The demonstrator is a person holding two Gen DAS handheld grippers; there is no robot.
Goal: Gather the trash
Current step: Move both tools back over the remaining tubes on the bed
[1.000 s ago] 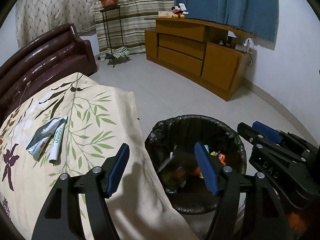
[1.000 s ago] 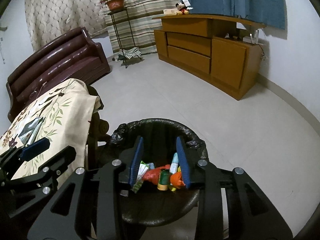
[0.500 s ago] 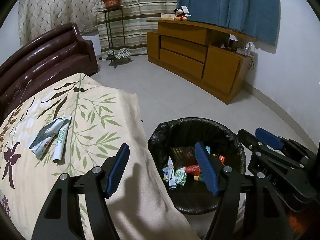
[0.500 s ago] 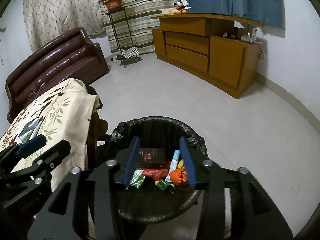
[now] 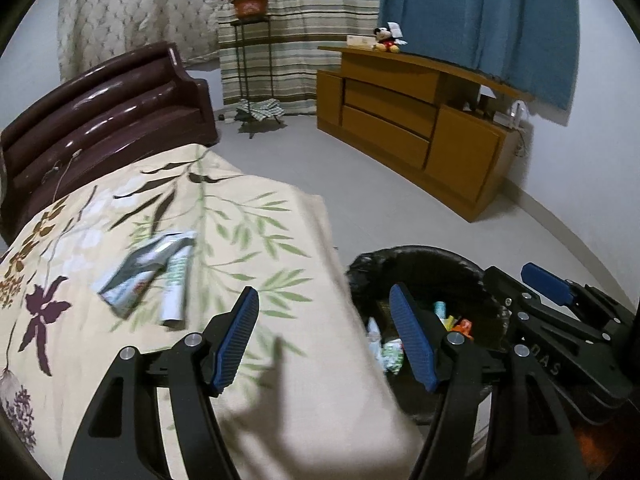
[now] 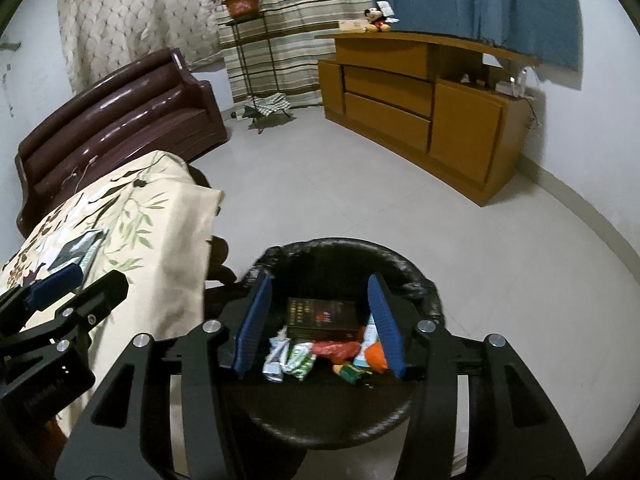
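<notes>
Dropped into the black bag-lined round bin (image 6: 424, 284), a dark box (image 6: 322, 318) lies under the right gripper (image 6: 320, 322), fingers opening, empty; left gripper (image 5: 324, 340), lower centre, gapes empty.

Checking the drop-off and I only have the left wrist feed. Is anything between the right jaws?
Observer: No. The right gripper hangs over the bin with its jaws opening and nothing between them.
Operator: What's on top in the bin? My own finger blocks most of it.
Observer: A dark box lies flat on the pile at the far side. Crumpled wrappers and an orange piece sit nearer.
</notes>
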